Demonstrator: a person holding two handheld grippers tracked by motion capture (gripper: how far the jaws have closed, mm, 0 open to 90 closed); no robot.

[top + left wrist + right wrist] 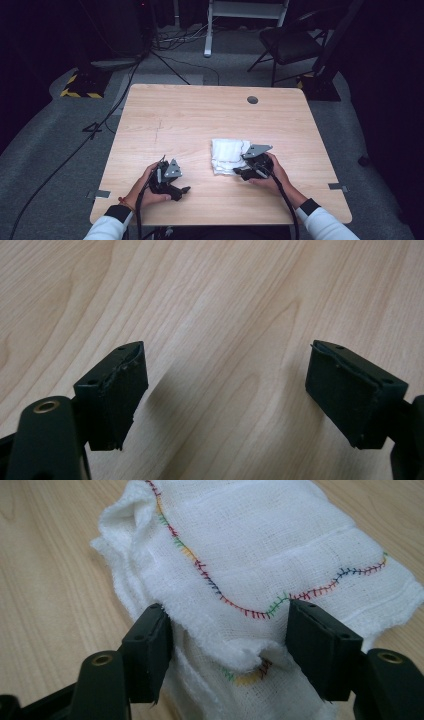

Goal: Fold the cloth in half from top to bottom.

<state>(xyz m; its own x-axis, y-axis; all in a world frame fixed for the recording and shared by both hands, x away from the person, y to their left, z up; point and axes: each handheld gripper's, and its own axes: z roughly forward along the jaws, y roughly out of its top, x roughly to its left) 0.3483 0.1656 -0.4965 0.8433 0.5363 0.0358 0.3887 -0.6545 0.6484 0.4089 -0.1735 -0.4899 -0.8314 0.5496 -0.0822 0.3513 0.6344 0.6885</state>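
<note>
Right gripper (227, 630): jaws part open, straddling the near frayed edge of a folded white cloth (260, 550); the pads stand at the fabric's sides without pinching it. Cloth: gauze weave, multicoloured stitched hem, lying right of centre on the surface (200, 110). Left gripper (225, 390): jaws spread wide, nothing between them, bare wood grain beneath; held low near the front edge, well apart from the cloth. Surface: pale wood, round cable hole (252, 99) near the far edge; broad open area behind and left of the cloth. Surround: grey floor, chair (290, 42) beyond.
</note>
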